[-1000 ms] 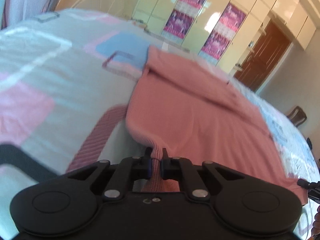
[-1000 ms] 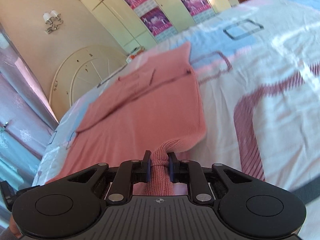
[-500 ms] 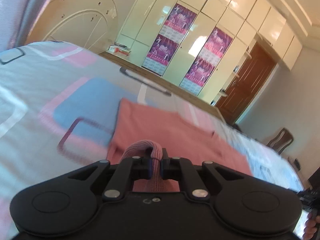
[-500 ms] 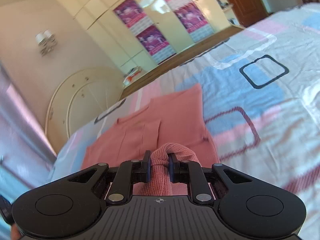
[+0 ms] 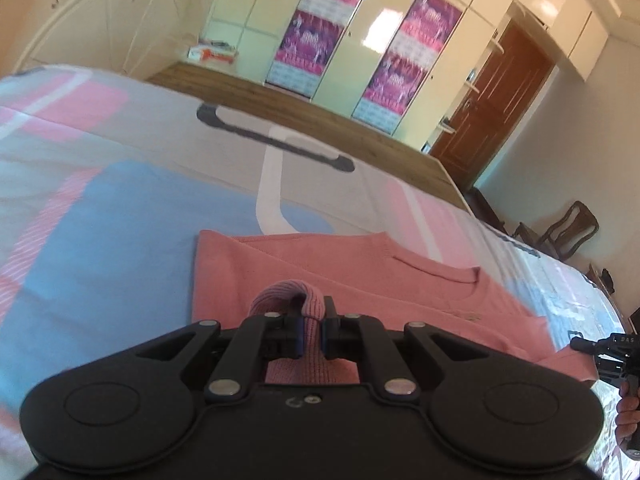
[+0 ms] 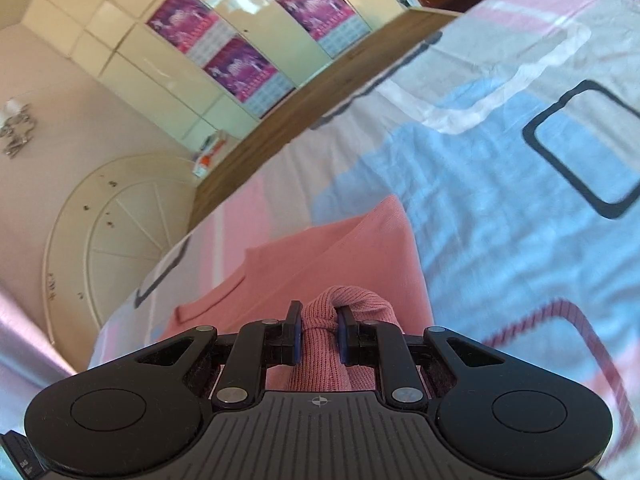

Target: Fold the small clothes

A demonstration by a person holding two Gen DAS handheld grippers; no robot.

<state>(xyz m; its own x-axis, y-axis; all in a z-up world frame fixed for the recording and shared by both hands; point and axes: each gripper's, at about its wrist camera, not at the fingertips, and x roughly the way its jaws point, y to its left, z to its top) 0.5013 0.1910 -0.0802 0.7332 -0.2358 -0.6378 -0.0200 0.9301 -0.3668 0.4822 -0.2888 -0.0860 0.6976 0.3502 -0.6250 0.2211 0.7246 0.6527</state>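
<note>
Left gripper (image 5: 311, 333): clamped on a bunched ribbed edge of the pink sweater (image 5: 352, 280).
Right gripper (image 6: 318, 336): pinched shut on another bunched ribbed edge of the same sweater.
Where the sweater is: one part held up in both grippers, the rest flat on the bed (image 5: 120, 216) just ahead of and below each gripper.
Key relation: the far edge and neckline (image 5: 436, 266) lie ahead of both grippers; carrying the held edge forward onto it looks like the fold in hand.
Nearer gripper: neither, both about level.
Count: one sweater, two grippers, one bed.
</note>
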